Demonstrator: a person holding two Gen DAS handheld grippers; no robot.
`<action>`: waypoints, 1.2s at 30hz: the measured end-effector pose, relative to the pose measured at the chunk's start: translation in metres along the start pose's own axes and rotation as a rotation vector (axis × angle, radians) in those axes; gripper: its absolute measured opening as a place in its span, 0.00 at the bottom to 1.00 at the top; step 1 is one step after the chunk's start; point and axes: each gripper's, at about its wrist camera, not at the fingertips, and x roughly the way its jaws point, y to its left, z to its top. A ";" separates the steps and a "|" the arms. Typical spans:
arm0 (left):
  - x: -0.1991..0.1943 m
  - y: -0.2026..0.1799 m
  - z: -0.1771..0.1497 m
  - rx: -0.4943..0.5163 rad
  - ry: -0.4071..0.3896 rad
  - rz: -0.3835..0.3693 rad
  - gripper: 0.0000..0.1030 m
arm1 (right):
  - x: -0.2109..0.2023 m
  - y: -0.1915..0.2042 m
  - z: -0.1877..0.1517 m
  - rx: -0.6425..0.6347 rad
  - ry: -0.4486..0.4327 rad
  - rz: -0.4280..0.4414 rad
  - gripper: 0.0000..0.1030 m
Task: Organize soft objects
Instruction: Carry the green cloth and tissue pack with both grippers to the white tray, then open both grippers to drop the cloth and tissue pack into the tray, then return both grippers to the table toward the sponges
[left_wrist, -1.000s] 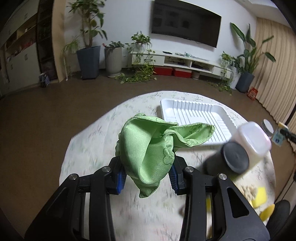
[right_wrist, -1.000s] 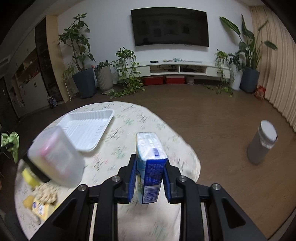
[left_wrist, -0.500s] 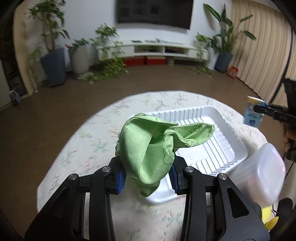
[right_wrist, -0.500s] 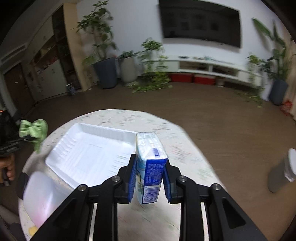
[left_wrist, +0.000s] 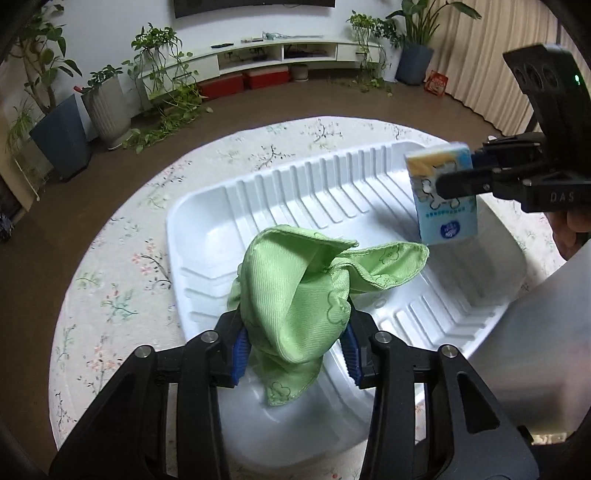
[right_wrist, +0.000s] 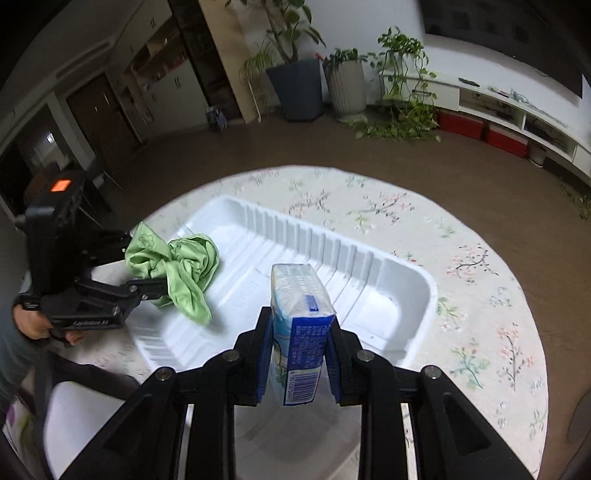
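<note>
Left jaws: the left gripper (left_wrist: 293, 343) has just been easing open, yet the green cloth (left_wrist: 306, 295) is bunched between the blue pads and hanging over the near end of the white tray (left_wrist: 207, 221).
Right jaws: the right gripper (right_wrist: 297, 356) is clamping tight on the tissue pack (right_wrist: 299, 332), holding it upright above the tray's middle.
Step in hand: both soft things are being delivered over the tray.
Next move: probably lowering each, then widening the jaws fully so cloth and pack are landing inside the rim, apart from each other.
Surroundings: the tray is sitting on a round table with a floral tablecloth (left_wrist: 122, 280).
</note>
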 end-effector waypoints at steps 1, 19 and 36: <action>0.002 0.000 0.000 -0.003 0.006 -0.003 0.44 | 0.002 -0.001 0.001 0.004 -0.003 0.007 0.27; -0.032 0.024 -0.003 -0.098 -0.108 0.006 0.92 | -0.021 -0.029 -0.002 0.116 -0.088 -0.007 0.85; -0.194 -0.004 -0.163 -0.368 -0.364 0.051 0.97 | -0.176 -0.020 -0.124 0.256 -0.271 -0.072 0.95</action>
